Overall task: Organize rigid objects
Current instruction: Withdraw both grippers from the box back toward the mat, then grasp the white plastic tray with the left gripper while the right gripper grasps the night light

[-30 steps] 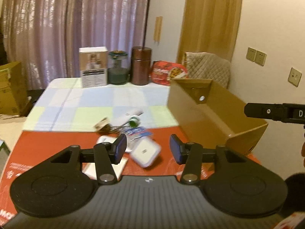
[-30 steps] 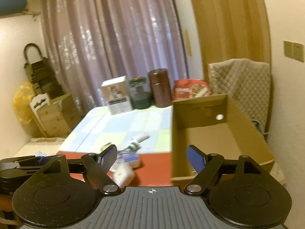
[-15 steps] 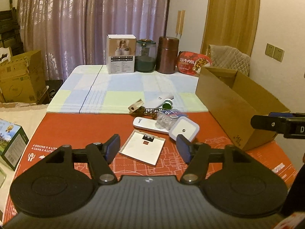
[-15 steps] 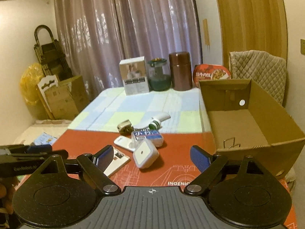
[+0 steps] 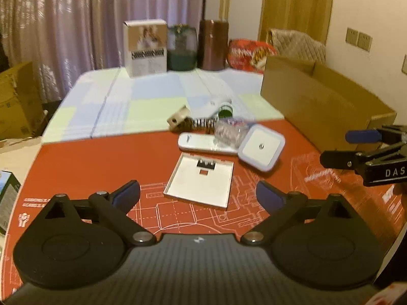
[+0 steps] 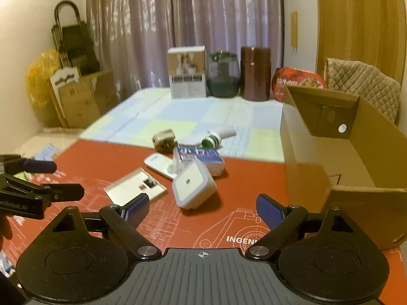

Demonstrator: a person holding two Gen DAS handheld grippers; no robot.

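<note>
White flat plate (image 5: 201, 179) is lying straight ahead between the left gripper's (image 5: 198, 197) spread, empty fingers, the right gripper (image 6: 202, 209) likewise hanging open.

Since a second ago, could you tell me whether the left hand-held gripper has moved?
Yes. The left hand-held gripper has drawn back and left from the cardboard box; the flat white tray now lies just ahead of its open jaws.

Item count, by kind:
- Cardboard box (image 6: 361, 152): 1, at the right edge of the tabletop (image 5: 89, 167)
- Flat white panel (image 5: 199, 179): 1
- White remote (image 5: 198, 143): 1
- Square white lidded container (image 5: 260, 147): 1
- Clear labelled packet (image 6: 201, 156): 1
- Containers along the far edge: 4, being one white carton (image 5: 146, 47), one green jar (image 5: 182, 48), one brown canister (image 5: 213, 44), one red bowl (image 5: 248, 53)
</note>
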